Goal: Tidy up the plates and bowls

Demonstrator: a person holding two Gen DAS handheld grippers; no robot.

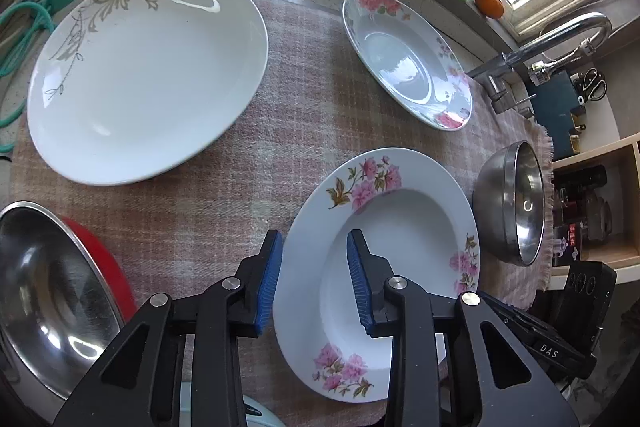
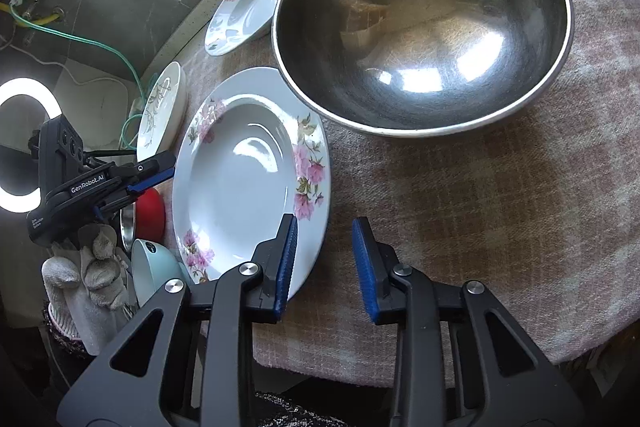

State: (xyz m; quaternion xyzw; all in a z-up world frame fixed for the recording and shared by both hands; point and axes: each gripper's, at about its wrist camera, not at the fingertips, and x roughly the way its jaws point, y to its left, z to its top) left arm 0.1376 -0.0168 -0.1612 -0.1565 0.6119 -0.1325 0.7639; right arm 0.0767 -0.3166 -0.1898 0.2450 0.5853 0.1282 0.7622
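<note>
Both hand-held grippers straddle the near floral plate: left hand-held gripper on one rim, right hand-held gripper opposite, jaws narrow, not yet pinching.

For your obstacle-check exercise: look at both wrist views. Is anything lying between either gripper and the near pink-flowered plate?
Nothing visible is. The left gripper already straddles the near flowered plate's left rim, and the right gripper straddles its opposite rim, pads apart on each. The steel bowl sits beside the plate, clear of both approaches.
</note>
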